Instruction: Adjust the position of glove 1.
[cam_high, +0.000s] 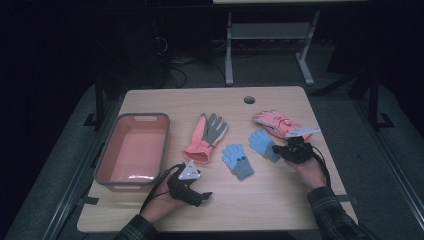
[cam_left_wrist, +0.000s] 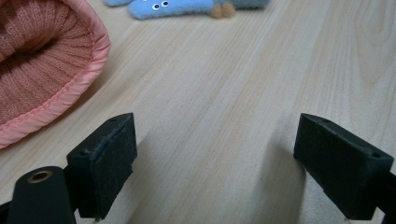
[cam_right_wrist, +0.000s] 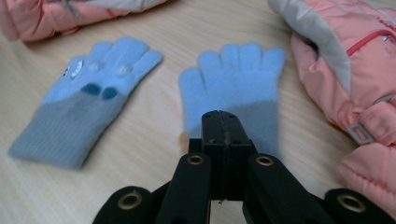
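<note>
Right gripper pinching the cuff of the plain blue glove, left gripper waiting open

Near the tabletop's front edge, the left gripper (cam_left_wrist: 215, 163) rests with jaws wide apart over bare wood, nothing between them. Toward the right edge, the right gripper (cam_right_wrist: 223, 135) has its jaws pressed together, seemingly nipping the grey cuff of the plain blue glove (cam_right_wrist: 233, 88). That glove's long axis runs straight away from the jaws, fingers pointing off. Its eyed mate (cam_right_wrist: 86, 100) lies beside it; the pink bin (cam_high: 132, 150) sits at the left edge, nearer the left hand.
</note>
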